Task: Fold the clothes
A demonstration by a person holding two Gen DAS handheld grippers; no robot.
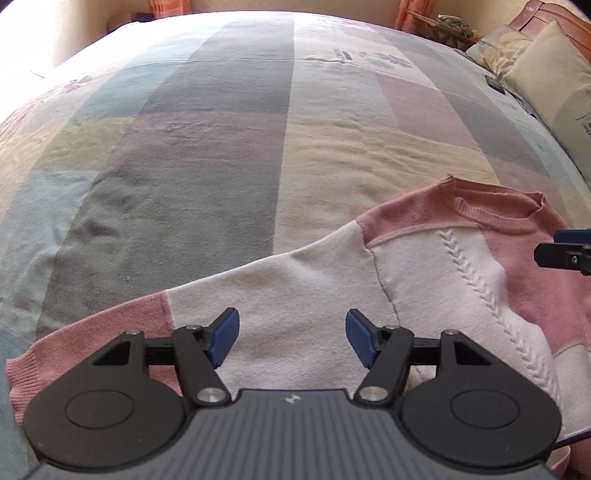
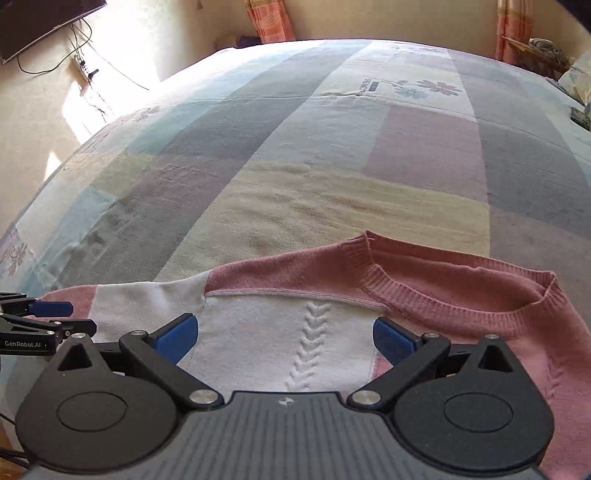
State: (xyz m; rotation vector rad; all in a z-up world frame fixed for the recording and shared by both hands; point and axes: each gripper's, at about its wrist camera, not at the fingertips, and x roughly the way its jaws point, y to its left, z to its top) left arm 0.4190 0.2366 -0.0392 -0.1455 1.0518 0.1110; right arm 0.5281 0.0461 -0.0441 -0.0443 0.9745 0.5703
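Pink-and-white knitted sweater (image 1: 424, 266) spread flat on the near part of a bed covered by a pastel patchwork bedspread in grey, cream, mauve and pale blue blocks (image 1: 229, 147). Ribbed pink round neckline (image 2: 458, 291) toward the far side, pink shoulder yoke above a white chest panel with a raised braided cable stitch (image 2: 312, 339) down its middle. One long sleeve (image 1: 207, 310) stretched out to the left in the left wrist view, white along most of its length, pink at the cuff end (image 1: 74, 343).

Left gripper (image 1: 291, 341), black linkage with blue pads, above the white part of that sleeve; jaws spread apart, nothing between the pads, only sweater fabric seen below the gap. Whether the pads touch the knit: cannot tell.

Right gripper (image 2: 286, 341), same black build with blue pads, over the white chest panel just below the neckline; jaws spread wide, cable stitch showing in the gap, nothing pinched. Its tip visible at the right edge of the left wrist view, over the pink shoulder.

Cream pillows (image 1: 546, 77) at the head of the bed on the right. Orange-pink curtains (image 2: 271, 20) against the far wall. Dark flat screen (image 2: 40, 26) with dangling black cables (image 2: 85, 62) on the sunlit left wall.
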